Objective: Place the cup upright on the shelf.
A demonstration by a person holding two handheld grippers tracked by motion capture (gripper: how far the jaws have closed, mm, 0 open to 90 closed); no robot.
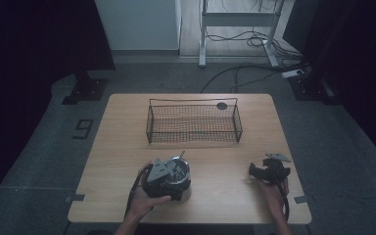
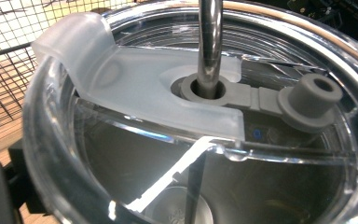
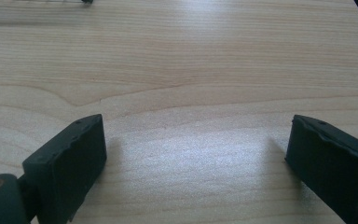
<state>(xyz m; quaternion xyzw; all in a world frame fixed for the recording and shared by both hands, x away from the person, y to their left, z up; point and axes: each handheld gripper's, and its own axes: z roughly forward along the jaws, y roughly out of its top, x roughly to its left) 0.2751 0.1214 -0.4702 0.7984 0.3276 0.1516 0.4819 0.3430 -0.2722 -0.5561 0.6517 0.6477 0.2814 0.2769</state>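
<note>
A steel tumbler point(image 1: 183, 172) with a clear lid point(image 2: 135, 84) and a metal straw point(image 2: 209, 42) stands at the near left of the wooden table point(image 1: 127, 147). My left gripper point(image 1: 169, 182) is against it, jaws on either side of its wall, shut on it. In the left gripper view the lid sits very close, with a grey rubber stopper point(image 2: 310, 98) beside the straw hole. My right gripper point(image 1: 270, 170) rests low at the near right; its jaws point(image 3: 196, 154) stand wide open over bare wood, holding nothing.
A black wire basket point(image 1: 193, 122) stands across the far middle of the table, with a small dark round thing point(image 1: 222, 105) at its back rim; its mesh point(image 2: 4, 56) is just beyond the tumbler. Desk legs and cables lie on the floor beyond.
</note>
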